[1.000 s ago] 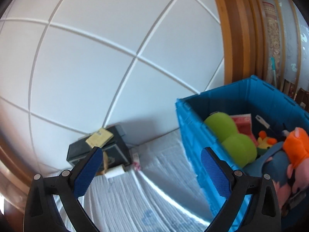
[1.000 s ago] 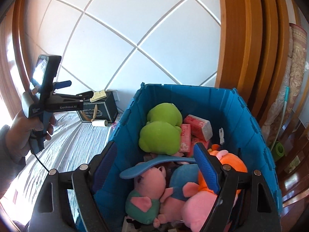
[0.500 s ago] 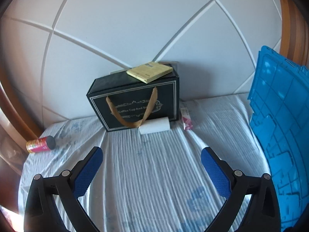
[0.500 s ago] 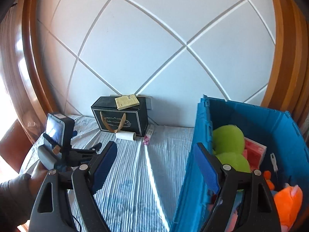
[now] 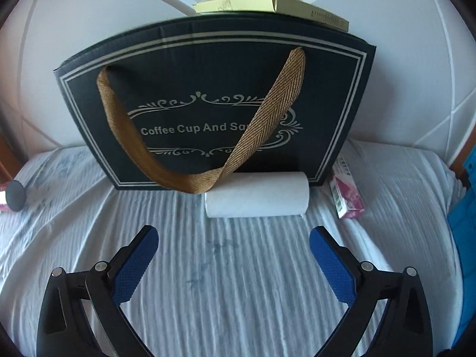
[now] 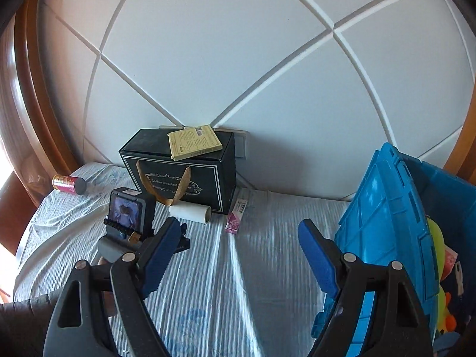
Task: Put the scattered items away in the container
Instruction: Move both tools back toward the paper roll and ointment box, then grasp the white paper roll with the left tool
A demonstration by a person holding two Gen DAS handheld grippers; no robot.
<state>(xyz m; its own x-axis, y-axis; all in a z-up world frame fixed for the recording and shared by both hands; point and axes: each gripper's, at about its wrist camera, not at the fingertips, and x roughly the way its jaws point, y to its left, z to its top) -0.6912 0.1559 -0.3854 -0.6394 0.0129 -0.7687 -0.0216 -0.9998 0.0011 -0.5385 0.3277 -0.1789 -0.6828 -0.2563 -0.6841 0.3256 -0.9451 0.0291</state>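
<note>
A white paper roll (image 5: 257,195) lies on the striped bed sheet against a black gift box (image 5: 208,89) with a brown ribbon handle. A yellow book (image 5: 267,7) rests on the box. A pink packet (image 5: 346,193) lies right of the roll. My left gripper (image 5: 235,238) hovers open and empty just short of the roll. The same roll (image 6: 190,211), packet (image 6: 236,218) and box (image 6: 184,172) show in the right wrist view. My right gripper (image 6: 239,227) is open and empty above the sheet, left of the blue crate (image 6: 386,223).
A pink and gold can (image 6: 70,184) lies on its side at the sheet's far left. Plush toys (image 6: 435,247) fill the crate. The left tool's rear screen (image 6: 125,208) faces me. A padded white headboard (image 6: 238,59) and wooden frame (image 6: 26,89) close the back.
Both views swung left from the crate towards the black box. My left gripper dropped down and closed in on the roll. Both grippers stayed open.
</note>
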